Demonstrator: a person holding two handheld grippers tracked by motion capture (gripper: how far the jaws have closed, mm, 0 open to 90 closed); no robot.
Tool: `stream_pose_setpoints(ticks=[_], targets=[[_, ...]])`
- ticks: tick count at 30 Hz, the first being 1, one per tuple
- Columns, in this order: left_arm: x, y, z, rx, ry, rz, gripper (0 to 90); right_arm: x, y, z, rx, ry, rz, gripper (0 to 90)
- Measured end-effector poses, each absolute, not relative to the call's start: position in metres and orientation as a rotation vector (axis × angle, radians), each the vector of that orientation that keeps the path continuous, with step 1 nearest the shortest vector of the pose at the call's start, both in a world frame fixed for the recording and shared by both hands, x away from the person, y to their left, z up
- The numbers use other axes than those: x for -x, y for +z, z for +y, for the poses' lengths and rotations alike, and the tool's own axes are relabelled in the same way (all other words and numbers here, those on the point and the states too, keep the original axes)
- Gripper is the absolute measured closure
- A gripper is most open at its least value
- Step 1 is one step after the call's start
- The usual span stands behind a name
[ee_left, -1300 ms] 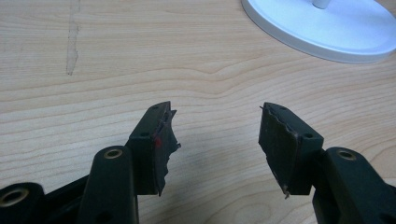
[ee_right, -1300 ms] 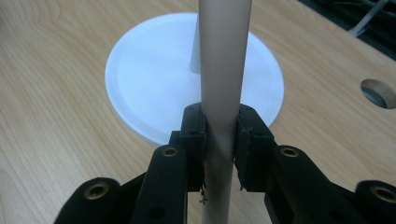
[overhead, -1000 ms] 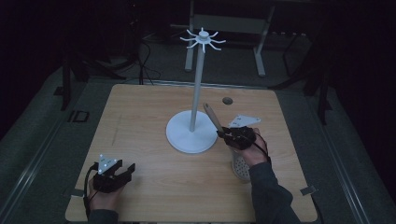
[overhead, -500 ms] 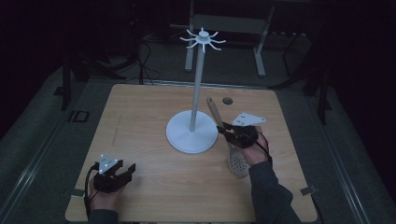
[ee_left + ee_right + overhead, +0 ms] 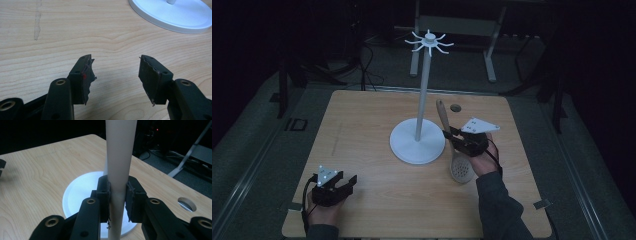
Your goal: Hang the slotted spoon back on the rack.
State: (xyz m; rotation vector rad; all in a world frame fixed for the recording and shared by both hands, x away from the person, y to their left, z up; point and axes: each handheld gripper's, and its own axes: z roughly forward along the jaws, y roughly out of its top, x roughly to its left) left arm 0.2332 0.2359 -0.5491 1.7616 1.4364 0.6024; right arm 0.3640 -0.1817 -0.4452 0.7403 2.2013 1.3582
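Holding the slotted wooden spoon [image 5: 454, 147] by its handle in my right gripper [image 5: 451, 136], tipped up beside the white hook stand [image 5: 422, 90], so next it needs lifting to a hook while my left gripper [image 5: 343, 184] idles open.

A lab or test room, w/ a recording setup, is suggested. A pale wood-grain table top w/ rounded corners [image 5: 372, 125] is set alone on a grey carpeted floor [image 5: 257, 165], w/ the surroundings kept dark. Black cables [image 5: 367, 60] are seen trailing over the floor behind the table, and the grey metal legs of a frame or stand [image 5: 489, 45] are seen at the back. A round cable hole [image 5: 455, 107] is cut into the table top. Pale tape marks or brackets [image 5: 541, 204] are fixed near the table's corners. No home or shop furnishings are made out.
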Motion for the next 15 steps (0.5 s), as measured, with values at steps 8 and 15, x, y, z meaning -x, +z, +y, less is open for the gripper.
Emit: stream_pose_setpoints(ticks=[8,15], targets=[[-0.233,-0.5489,0.2363,-1.758,0.604,1.438,44.7,-0.3619,-0.4409,-0.1784,-0.734,1.384,2.173,75.1],[-0.2329,-0.5488,0.2368,-1.756,0.606,1.436,44.7,-0.3605,-0.4358,-0.1757,-0.728,1.397,2.153,75.1]])
